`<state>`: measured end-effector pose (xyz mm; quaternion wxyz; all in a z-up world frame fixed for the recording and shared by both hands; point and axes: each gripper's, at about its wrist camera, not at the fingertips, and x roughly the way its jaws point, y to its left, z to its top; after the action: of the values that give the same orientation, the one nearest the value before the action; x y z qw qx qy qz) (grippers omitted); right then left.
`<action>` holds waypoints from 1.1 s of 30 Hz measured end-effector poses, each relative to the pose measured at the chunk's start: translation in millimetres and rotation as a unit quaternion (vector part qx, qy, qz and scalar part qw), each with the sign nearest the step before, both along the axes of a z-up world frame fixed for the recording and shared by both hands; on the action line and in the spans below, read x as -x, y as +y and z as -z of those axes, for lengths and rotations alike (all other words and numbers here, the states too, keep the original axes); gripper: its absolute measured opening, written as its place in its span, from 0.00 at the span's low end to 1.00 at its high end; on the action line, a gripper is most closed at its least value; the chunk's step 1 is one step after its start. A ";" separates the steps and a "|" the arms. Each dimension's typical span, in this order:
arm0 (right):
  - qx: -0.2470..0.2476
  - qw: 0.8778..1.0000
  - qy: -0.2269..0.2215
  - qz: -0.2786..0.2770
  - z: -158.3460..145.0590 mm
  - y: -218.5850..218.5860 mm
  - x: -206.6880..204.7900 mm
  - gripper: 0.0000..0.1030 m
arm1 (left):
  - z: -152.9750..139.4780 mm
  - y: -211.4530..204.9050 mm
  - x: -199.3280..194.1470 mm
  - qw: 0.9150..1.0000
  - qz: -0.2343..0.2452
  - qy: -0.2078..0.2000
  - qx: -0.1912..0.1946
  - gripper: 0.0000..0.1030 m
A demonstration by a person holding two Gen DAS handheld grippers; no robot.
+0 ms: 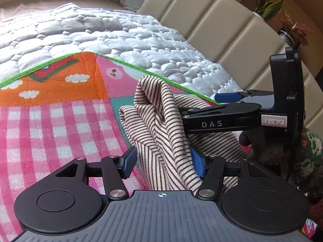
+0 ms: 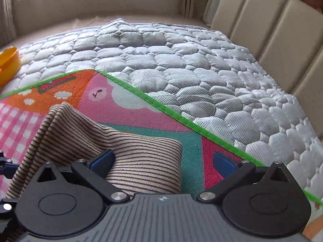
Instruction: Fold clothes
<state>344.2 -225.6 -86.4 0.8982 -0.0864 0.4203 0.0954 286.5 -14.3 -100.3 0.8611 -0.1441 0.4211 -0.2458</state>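
In the left wrist view the left tongs (image 1: 164, 161) stand released, blue pads spread, with the striped garment (image 1: 159, 133) bunched up between them; it touches the right-hand pad, while the left pad stands clear of it. The cloth lies on a colourful play mat (image 1: 50, 117) spread over a quilted grey bed cover (image 1: 105, 34). The right tongs (image 1: 226, 104) reach in from the right, their far tips buried behind a raised fold, so the grip cannot be judged here. In the right wrist view the right tongs (image 2: 167, 161) are wide apart: the garment (image 2: 141, 165) drapes over the left pad and passes under the tool body, where its lower edge is hidden, while the right pad hangs over bare mat (image 2: 193, 147). An orange object (image 2: 9, 66) is cut off at the left edge.
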 end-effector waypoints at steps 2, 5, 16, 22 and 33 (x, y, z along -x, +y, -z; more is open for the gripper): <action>-0.020 1.000 -0.003 0.009 -8.0 -9.5 18.8 1.00 | 0.9 0.7 -0.3 1.000 0.002 0.002 0.002 0.65; -0.045 0.999 -0.010 0.020 -20.0 -23.3 50.6 1.00 | 0.5 0.5 0.0 1.000 0.003 0.000 0.000 0.65; -0.151 0.985 0.061 0.062 22.6 -49.6 112.4 1.00 | 2.4 0.1 3.8 0.999 -0.025 -0.021 -0.014 0.75; -0.153 0.986 0.053 0.041 11.1 -55.1 111.8 1.00 | -13.4 -0.3 25.6 0.999 -0.031 0.005 -0.008 0.74; -0.306 0.946 0.067 0.080 21.1 -93.0 99.8 1.00 | -18.4 -13.2 41.4 0.999 0.005 0.045 0.010 0.81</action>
<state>244.4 -318.7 -107.4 0.8557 0.2330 0.4360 0.1531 245.1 -27.4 -81.9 0.8386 -0.1611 0.4577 -0.2476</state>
